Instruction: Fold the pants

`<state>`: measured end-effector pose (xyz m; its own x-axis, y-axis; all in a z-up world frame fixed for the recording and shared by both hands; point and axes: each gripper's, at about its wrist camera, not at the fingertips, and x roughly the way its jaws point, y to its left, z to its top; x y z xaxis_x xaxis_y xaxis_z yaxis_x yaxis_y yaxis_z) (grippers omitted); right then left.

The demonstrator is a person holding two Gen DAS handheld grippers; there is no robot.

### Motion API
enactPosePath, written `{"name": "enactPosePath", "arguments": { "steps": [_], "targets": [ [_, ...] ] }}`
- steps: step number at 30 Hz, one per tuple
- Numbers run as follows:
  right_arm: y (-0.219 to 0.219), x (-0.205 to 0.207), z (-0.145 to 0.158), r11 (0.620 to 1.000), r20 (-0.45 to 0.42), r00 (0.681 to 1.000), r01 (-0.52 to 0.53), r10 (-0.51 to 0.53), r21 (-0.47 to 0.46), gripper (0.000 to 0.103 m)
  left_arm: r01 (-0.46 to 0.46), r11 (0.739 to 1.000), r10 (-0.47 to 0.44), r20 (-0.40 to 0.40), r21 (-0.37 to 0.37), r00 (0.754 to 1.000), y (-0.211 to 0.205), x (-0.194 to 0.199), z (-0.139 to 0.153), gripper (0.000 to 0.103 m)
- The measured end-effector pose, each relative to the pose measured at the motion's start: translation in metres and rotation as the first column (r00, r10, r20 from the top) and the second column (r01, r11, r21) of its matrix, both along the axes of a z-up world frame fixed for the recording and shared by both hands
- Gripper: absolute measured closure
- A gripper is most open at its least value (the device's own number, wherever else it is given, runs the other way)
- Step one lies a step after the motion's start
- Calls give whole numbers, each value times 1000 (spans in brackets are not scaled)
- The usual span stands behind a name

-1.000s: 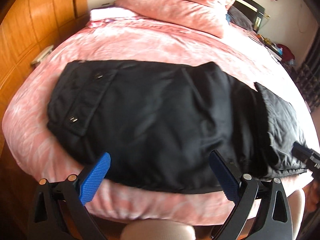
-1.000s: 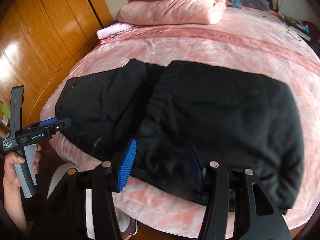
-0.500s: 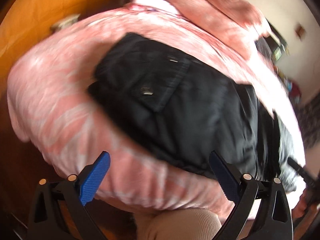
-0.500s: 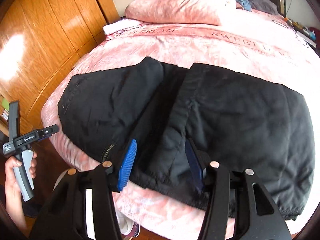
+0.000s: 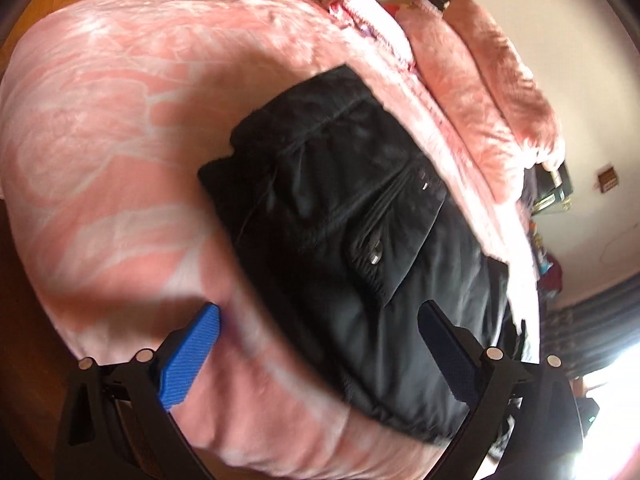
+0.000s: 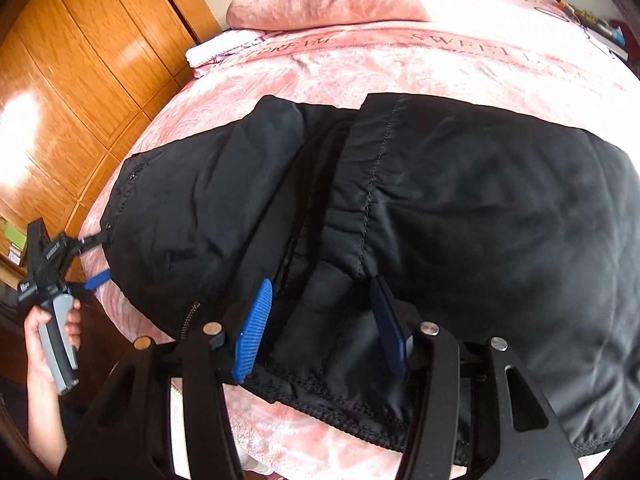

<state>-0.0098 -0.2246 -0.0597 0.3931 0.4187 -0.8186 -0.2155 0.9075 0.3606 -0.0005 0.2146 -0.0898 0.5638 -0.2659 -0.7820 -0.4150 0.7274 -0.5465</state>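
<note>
Black pants (image 6: pixel 460 208) lie folded across the pink bed, hem part overlapping the waist part. In the left wrist view the pants (image 5: pixel 352 240) show a flap pocket with snaps. My left gripper (image 5: pixel 320 344) is open at the pants' left end, by the bed edge; it also shows in the right wrist view (image 6: pixel 96 258), its fingers spread at the pants' corner. My right gripper (image 6: pixel 320 320) is open, its fingers over the pants' near edge at the fold seam.
A pink blanket (image 6: pixel 360 64) covers the bed. Folded pink quilts (image 6: pixel 332 0) are stacked at the head. A wooden wardrobe (image 6: pixel 80 60) stands left of the bed. Clutter sits on a stand at the far right (image 6: pixel 592 20).
My left gripper swung left and around to the pants' left end. My right gripper moved closer and lower onto the pants' near edge. Both stayed open.
</note>
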Motion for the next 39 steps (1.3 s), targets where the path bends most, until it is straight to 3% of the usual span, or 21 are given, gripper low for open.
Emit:
{"name": "enactPosePath", "arguments": {
  "steps": [4, 9, 13, 19, 22, 24, 26, 28, 31, 35, 39],
  "targets": [
    [8, -2, -3, 999, 22, 1000, -21, 22, -37, 42, 12, 997, -7, 60, -82, 998, 1, 7, 1, 7],
    [15, -6, -5, 996, 49, 998, -40, 44, -80, 40, -17, 995, 21, 37, -96, 999, 3, 18, -9, 7],
    [11, -6, -6, 997, 50, 998, -44, 47, -63, 40, -37, 995, 42, 42, -97, 998, 9, 20, -12, 33],
    [8, -4, -7, 998, 42, 998, -40, 42, -42, 40, -90, 982, 98, 43, -164, 994, 19, 33, -23, 29],
    [7, -4, -7, 999, 41, 998, -36, 37, -34, 40, -100, 985, 107, 44, -143, 993, 14, 39, -20, 28],
    [7, -5, -7, 999, 41, 998, -38, 40, -34, 40, -89, 987, 99, 74, -134, 992, 10, 39, -16, 41],
    [6, -5, -7, 998, 42, 998, -45, 46, -37, 40, -69, 987, 86, 111, -146, 990, 9, 38, -12, 62],
    [6, -5, -6, 998, 44, 998, -44, 45, -36, 41, -64, 987, 84, 136, -146, 987, 9, 35, -8, 68],
    [9, -10, 4, 999, 72, 997, -39, 40, -11, 41, -48, 993, 61, 127, -107, 990, 7, 38, -7, 68],
    [34, -19, 20, 986, 77, 988, -140, 133, 93, 41, -37, 994, 48, 112, -98, 993, 8, 40, -10, 68],
    [94, -33, 24, 948, 109, 944, -316, 312, 28, 42, -31, 995, 40, 100, -93, 994, 9, 40, -12, 67]
  ]
}}
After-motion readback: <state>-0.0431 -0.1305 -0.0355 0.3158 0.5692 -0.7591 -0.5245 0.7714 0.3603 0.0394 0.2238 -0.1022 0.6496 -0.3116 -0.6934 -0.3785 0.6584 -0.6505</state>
